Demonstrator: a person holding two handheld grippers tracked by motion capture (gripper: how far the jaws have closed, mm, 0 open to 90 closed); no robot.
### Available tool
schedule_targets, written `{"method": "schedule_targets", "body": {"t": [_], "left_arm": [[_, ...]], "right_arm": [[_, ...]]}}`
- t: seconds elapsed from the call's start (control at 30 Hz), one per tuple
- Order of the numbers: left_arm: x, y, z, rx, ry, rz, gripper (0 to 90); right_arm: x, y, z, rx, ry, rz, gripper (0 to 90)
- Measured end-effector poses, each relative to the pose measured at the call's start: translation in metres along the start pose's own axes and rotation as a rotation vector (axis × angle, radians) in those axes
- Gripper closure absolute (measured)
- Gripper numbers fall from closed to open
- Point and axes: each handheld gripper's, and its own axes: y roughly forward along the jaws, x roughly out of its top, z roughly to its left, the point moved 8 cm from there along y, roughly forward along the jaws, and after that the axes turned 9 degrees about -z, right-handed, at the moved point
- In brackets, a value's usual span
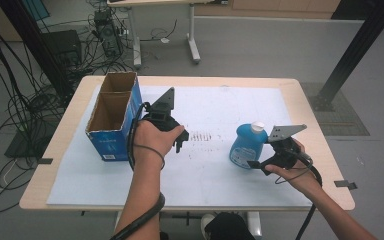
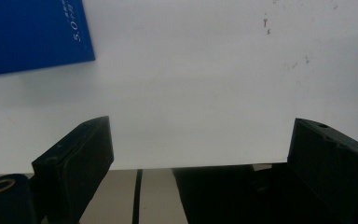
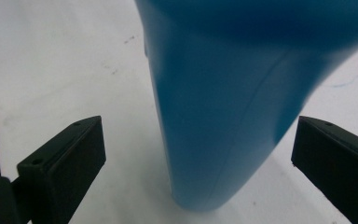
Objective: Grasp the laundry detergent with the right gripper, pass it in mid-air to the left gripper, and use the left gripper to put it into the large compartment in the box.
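Note:
A blue bottle (image 1: 246,145) with a white cap stands upright on the white sheet, right of centre. My right gripper (image 1: 262,161) is open just beside it on its near right; in the right gripper view the bottle (image 3: 223,102) looms between the two spread jaws, untouched. An open blue cardboard box (image 1: 114,116) with two compartments stands at the left. My left gripper (image 1: 177,141) hovers open over the sheet right beside the box, its jaws holding nothing; a corner of the box (image 2: 30,32) shows at the upper left of the left gripper view.
A white sheet (image 1: 210,175) covers most of the wooden table (image 1: 310,107); faint dark smudges (image 1: 203,136) mark its middle. Cables and a desk's legs lie on the floor beyond the far edge.

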Motion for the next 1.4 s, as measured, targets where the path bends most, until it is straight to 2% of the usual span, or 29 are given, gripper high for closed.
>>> {"method": "schedule_targets", "body": {"t": [0.53, 0.93, 1.4], "left_arm": [[0.001, 0.003, 0.001, 0.002, 0.006, 0.002, 7.3], [0.002, 0.001, 0.002, 0.003, -0.003, -0.005, 7.3], [0.002, -0.001, -0.001, -0.001, 0.003, -0.013, 7.3]], "right_arm": [[0.002, 0.018, -0.003, -0.018, 0.025, -0.100, 2.2], [0.004, 0.023, -0.002, -0.032, 0.021, -0.128, 1.9], [0.007, 0.020, -0.003, -0.043, 0.015, -0.142, 1.8]]}}
